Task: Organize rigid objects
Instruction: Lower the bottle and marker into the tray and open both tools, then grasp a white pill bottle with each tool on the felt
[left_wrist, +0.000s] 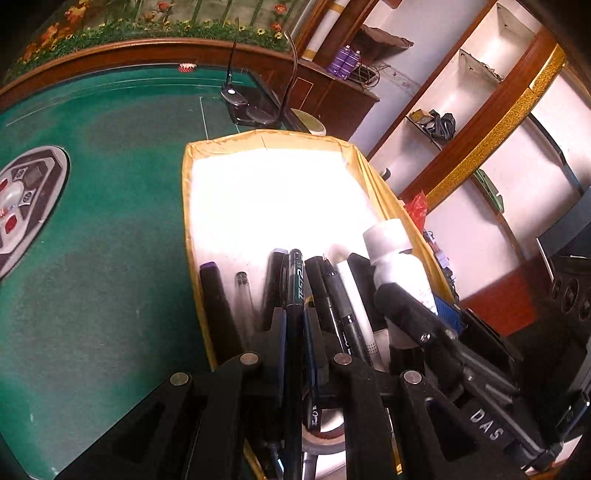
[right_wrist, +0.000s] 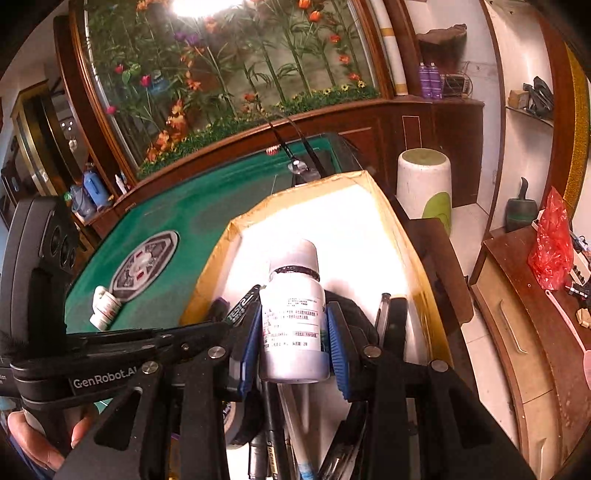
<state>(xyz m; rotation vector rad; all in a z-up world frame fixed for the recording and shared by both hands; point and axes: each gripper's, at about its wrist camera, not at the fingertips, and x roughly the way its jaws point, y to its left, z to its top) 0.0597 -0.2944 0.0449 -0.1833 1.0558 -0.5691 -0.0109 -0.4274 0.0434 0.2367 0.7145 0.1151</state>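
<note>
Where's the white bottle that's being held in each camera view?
Left wrist: white bottle lower right, over the box's right side, beside the pens.
Right wrist: bottle lower centre, clamped between the right gripper's blue jaws.
Shared landmark: yellow-rimmed box on the green table.

Two white bottles (right_wrist: 293, 317) (right_wrist: 105, 308), one yellow-walled box (right_wrist: 207, 284) and two purple cans (right_wrist: 430, 79) in view.

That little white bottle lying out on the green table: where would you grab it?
Grip the small white bottle across its round body, from above. It lies on its side on the green table, cap end toward the camera, so the straight sides suit two flat fingers best.
</note>
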